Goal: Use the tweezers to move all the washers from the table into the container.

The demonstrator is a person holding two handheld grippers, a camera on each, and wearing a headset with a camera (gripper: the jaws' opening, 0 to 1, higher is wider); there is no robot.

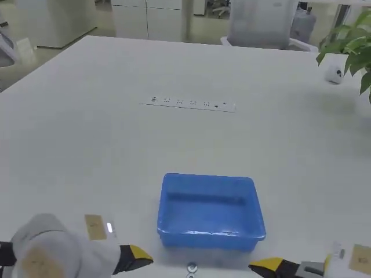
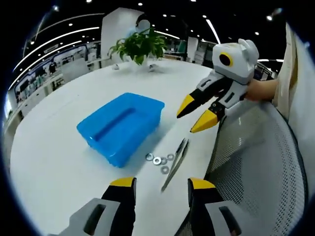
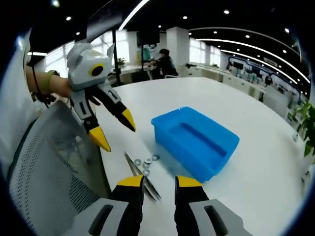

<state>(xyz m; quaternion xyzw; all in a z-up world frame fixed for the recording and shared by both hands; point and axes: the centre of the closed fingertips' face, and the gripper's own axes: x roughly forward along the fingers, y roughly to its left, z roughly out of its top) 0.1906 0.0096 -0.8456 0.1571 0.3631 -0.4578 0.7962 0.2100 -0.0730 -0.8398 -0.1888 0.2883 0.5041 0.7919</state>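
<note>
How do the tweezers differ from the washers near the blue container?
The tweezers are one long, thin tool; the washers are four small flat rings. The washers lie nearer the container than the tweezers. Both are silvery and lie on the table.

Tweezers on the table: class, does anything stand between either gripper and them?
Nothing visible does. The tweezers lie uncovered on the table beside the washers, near the blue container. The left gripper and right gripper, both open, have open air before them.
</note>
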